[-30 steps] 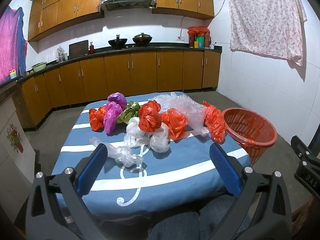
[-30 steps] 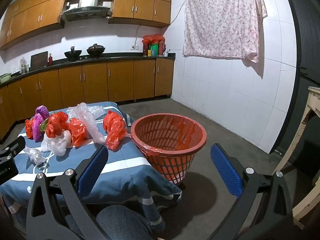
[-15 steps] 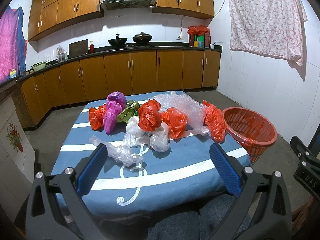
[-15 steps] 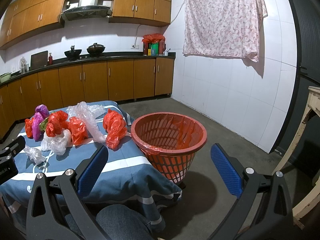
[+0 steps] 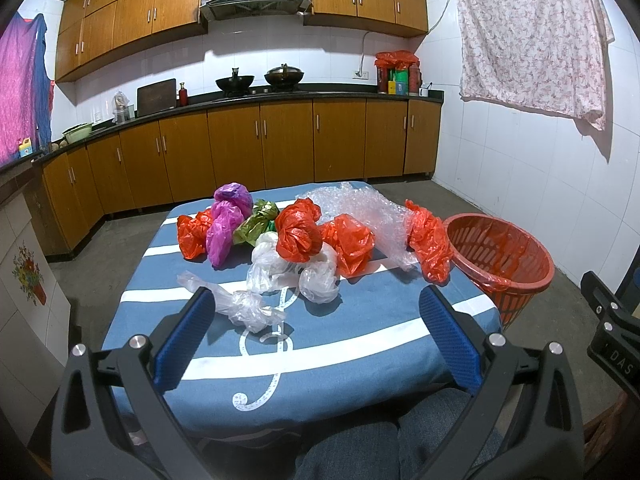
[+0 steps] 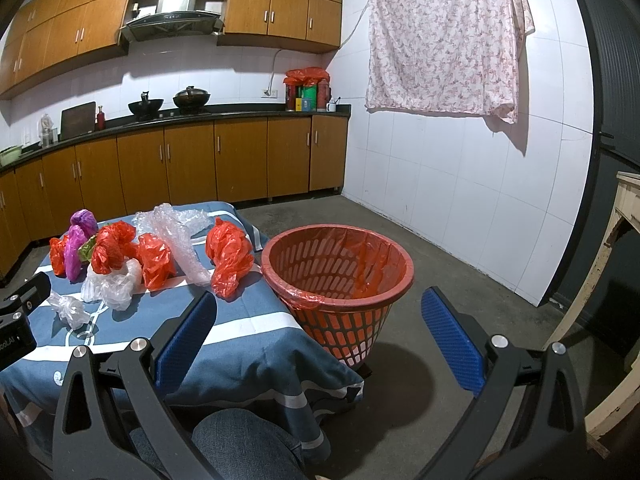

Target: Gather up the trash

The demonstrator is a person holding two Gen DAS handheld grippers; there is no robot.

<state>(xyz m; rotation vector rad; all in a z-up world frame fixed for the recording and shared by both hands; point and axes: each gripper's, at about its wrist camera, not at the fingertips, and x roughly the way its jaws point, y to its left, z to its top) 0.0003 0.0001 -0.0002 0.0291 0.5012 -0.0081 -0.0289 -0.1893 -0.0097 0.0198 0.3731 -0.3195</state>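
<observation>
The trash is a heap of crumpled plastic bags on the table [image 5: 360, 344], and none of it is in the basket [image 5: 516, 276] yet. Nearest the basket lies a red bag [image 5: 430, 240], right at the table edge on the basket's side; behind it, farther from the basket, spreads the bubble wrap [image 5: 360, 212]. Going away from the basket come two more red bags, white bags [image 5: 288, 268], a green bag [image 5: 258, 222], a purple bag [image 5: 224, 224] and one last red bag on the far side. A clear bag [image 5: 240, 306] lies alone, far from the basket and closest to the person.

The basket stands on the floor just beside the table corner, lined in red, and looks empty.

The left gripper [image 5: 316, 340] hangs over the near table edge, fingers spread wide with nothing between them, the clear bag just ahead of its left pad. The right gripper [image 6: 320, 332] is likewise wide apart and empty, aimed at the basket.

The step in hand is likely the first pick. The clear bag suits the left gripper: come in low, bracket the knotted bulk and not a loose tail, and close fully, since thin film slips. The red bag by the basket suits the right gripper. Carry each well over the rim before releasing, as light plastic drifts
</observation>
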